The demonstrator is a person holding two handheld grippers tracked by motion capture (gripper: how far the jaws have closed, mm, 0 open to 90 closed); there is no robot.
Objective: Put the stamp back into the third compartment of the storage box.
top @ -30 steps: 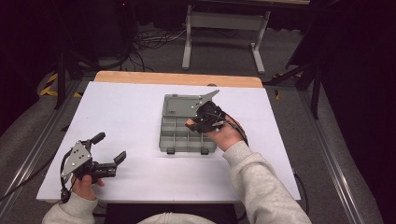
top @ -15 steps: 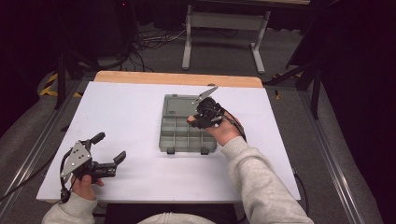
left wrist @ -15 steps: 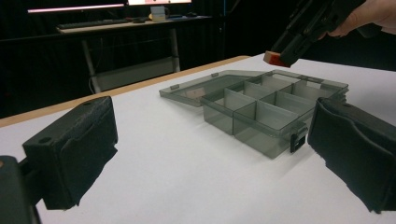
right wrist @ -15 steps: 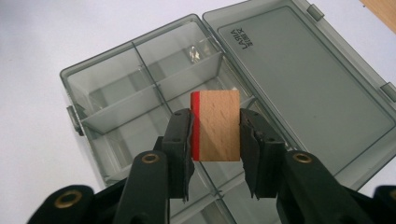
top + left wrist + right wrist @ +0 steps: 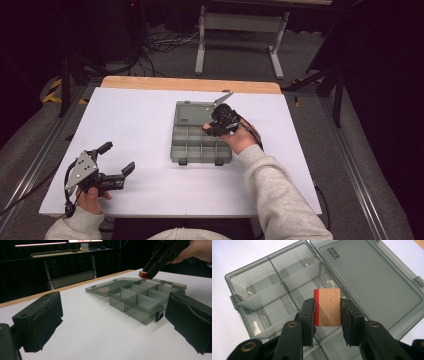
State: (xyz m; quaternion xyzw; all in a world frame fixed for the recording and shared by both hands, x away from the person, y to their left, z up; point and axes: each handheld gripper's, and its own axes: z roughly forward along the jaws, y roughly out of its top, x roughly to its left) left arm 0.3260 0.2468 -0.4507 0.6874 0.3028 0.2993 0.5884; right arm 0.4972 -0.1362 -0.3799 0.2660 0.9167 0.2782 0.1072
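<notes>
Between right gripper (image 5: 327, 312) jaws, wooden block (image 5: 327, 307)

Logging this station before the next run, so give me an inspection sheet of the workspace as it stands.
Surface: white table, wooden strip along its far edge.
Job's things: grey compartment box open, lid laid flat, visible compartments bare; wooden block with a red face above it.
Clutter: nothing seen.
Grippers: right gripper shut on the block over the box; left gripper open, near the front left edge.
Cables: one trails from each gripper; more lie on the floor beyond.
Surroundings: dark room, metal stand behind the table.
</notes>
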